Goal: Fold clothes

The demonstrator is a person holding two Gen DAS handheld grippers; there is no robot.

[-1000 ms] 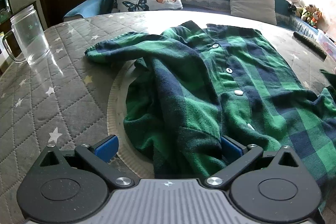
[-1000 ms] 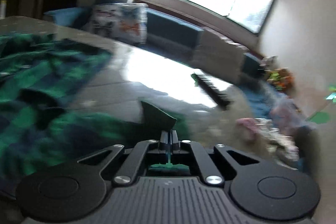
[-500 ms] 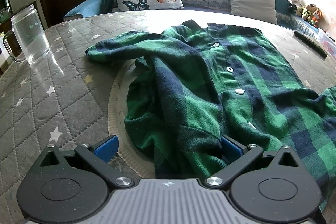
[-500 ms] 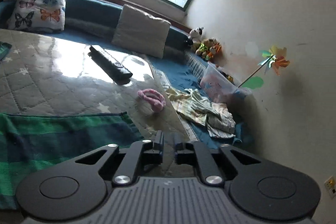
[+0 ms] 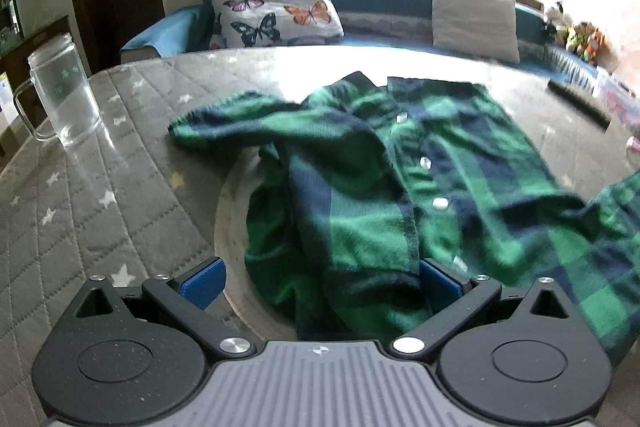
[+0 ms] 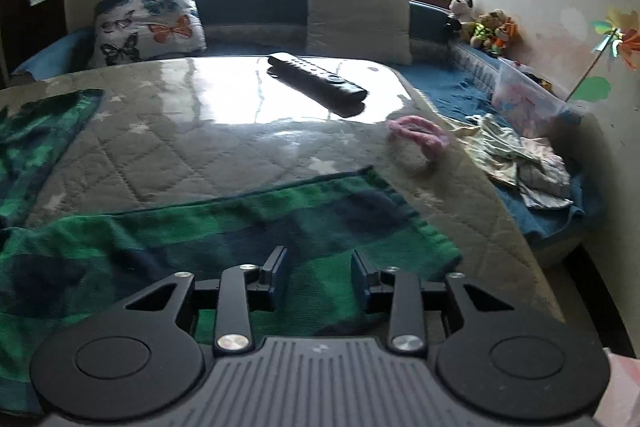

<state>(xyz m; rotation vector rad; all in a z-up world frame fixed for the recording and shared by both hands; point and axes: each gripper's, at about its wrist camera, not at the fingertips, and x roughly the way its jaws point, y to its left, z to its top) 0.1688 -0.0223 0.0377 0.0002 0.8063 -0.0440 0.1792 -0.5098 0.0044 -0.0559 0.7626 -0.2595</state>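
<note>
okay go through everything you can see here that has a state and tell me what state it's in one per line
Green and navy plaid flannel shirt: buttoned, rumpled, unfolded on the table.
Clear glass mug: upright, empty.
Black remote control: lying flat.
Left gripper: open, straddling the shirt hem.
Right gripper: open over a sleeve.

Was a home living room. Cushioned window bench (image 6: 256,7) ran under the window, with a butterfly pillow (image 5: 276,7) and plain cushion (image 6: 358,17). Stuffed toys (image 6: 486,25) sat in the corner, TV remote (image 6: 316,79) on the quilted star-print table cover (image 5: 80,195), glass mug (image 5: 60,95) nearby.
</note>
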